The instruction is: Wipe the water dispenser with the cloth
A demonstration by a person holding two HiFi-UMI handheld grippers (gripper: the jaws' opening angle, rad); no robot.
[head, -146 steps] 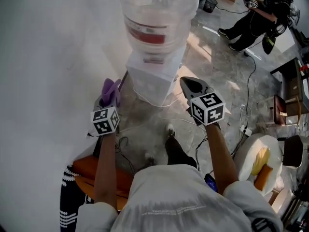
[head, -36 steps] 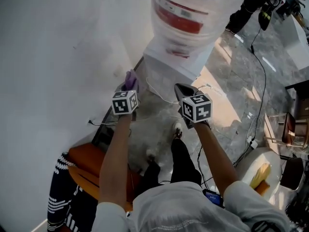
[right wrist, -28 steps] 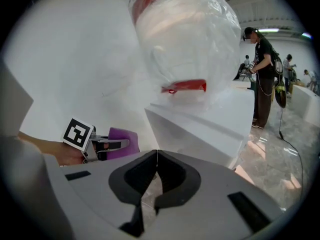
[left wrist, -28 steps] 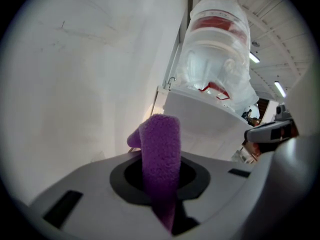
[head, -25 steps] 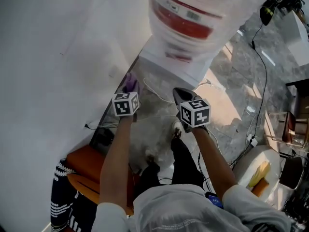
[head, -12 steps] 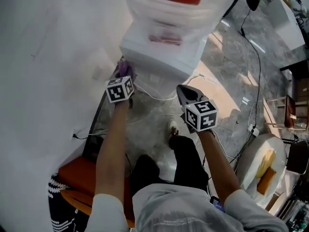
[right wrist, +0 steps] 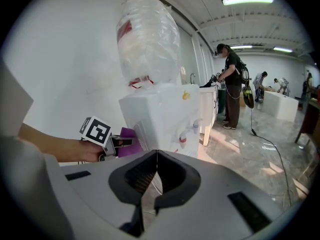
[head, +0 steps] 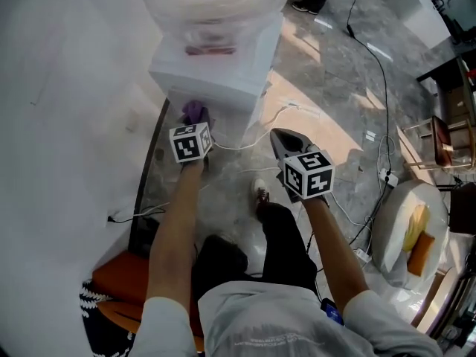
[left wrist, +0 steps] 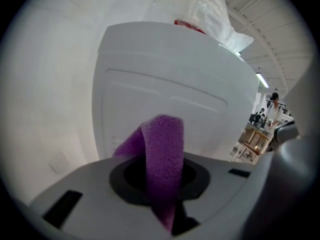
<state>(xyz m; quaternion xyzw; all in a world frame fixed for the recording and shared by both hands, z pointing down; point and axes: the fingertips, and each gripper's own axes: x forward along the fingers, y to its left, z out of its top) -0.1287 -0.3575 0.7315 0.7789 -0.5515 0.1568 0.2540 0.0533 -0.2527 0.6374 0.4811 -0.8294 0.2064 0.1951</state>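
Marble floor (head: 335, 88) spread below me in the head view, where my left gripper (head: 195, 123) pressed the purple cloth (head: 195, 111) to the side of the white water dispenser (head: 216, 69). The left gripper view showed its jaws clamped on that cloth. The right gripper view showed my right gripper (head: 277, 135) empty, jaws together, just beside the dispenser.

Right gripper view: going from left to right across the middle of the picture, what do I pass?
Forearm → left gripper → purple cloth → water dispenser → standing person in dark clothes → white counter
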